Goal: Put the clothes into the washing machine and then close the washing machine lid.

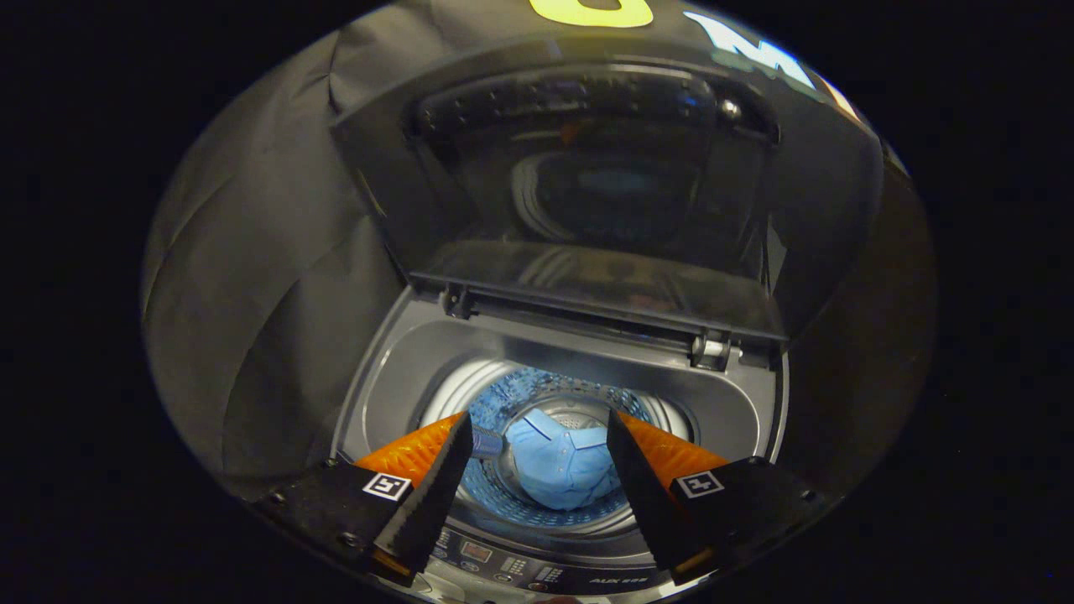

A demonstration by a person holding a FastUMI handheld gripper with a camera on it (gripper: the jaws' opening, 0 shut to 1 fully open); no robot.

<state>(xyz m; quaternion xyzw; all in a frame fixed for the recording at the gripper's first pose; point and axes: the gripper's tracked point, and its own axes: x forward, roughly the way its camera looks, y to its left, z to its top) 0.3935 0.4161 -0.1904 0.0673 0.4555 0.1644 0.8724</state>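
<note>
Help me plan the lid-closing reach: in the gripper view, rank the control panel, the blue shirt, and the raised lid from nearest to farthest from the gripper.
Gripper is open.
1. Control panel: just below the fingers.
2. Blue shirt: down in the drum, seen between them.
3. Raised lid: upright beyond the drum, at the back.

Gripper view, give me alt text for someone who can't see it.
A blue shirt lies in the drum of a top-loading washing machine, whose lid stands raised behind it. The gripper hovers above the opening, its fingers apart and holding nothing, with the shirt showing between them below.
</note>
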